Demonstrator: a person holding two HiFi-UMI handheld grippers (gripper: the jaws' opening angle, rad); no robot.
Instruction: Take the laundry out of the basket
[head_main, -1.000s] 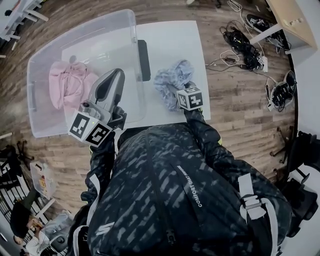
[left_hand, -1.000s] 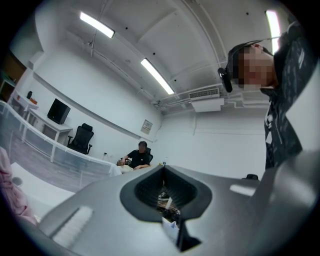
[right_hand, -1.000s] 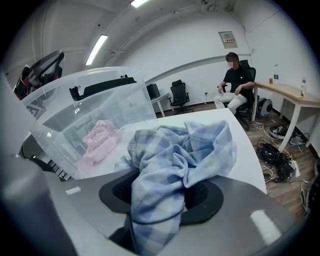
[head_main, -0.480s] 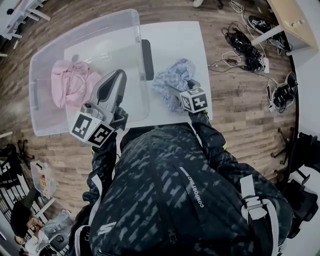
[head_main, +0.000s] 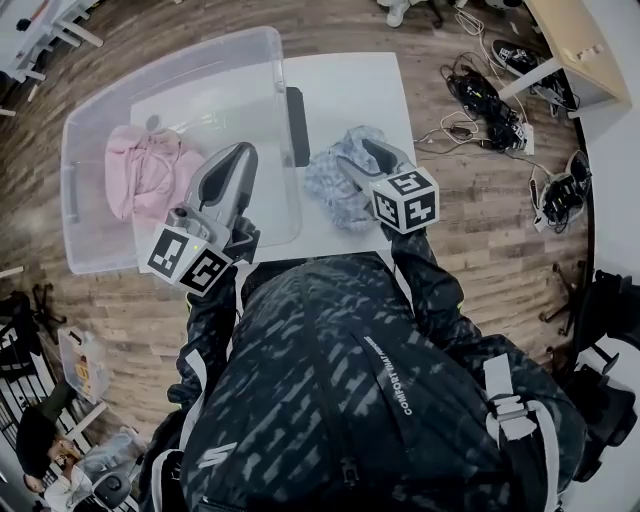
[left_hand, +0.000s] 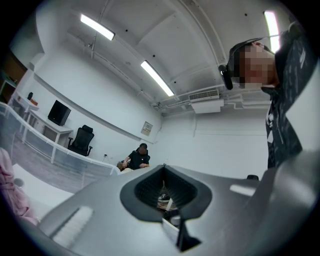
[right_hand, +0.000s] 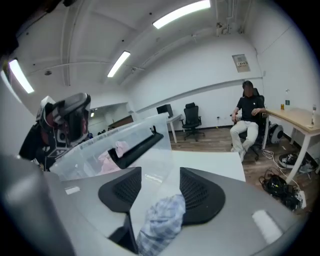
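Note:
A clear plastic bin (head_main: 268, 42) stands at the left end of the white table (head_main: 350, 90), with a pink garment (head_main: 145, 170) lying inside it. A blue plaid cloth (head_main: 335, 185) lies crumpled on the table to the right of the bin. My right gripper (head_main: 350, 160) hovers over that cloth. In the right gripper view its jaws (right_hand: 161, 172) stand apart and are closing. The plaid cloth (right_hand: 160, 220) shows low in the gap, and the pads do not press on it. My left gripper (head_main: 240, 152) hangs above the bin's right wall, shut and empty (left_hand: 163, 167).
The bin's black handle (head_main: 297, 125) faces the plaid cloth. Cables and a power strip (head_main: 490, 100) lie on the wood floor to the right, near a wooden desk (head_main: 575, 40). A seated person (right_hand: 247, 120) and office chairs are farther off.
My right gripper has risen off the plaid cloth and drawn back toward me, and the cloth stays on the table. The left gripper has hardly moved.

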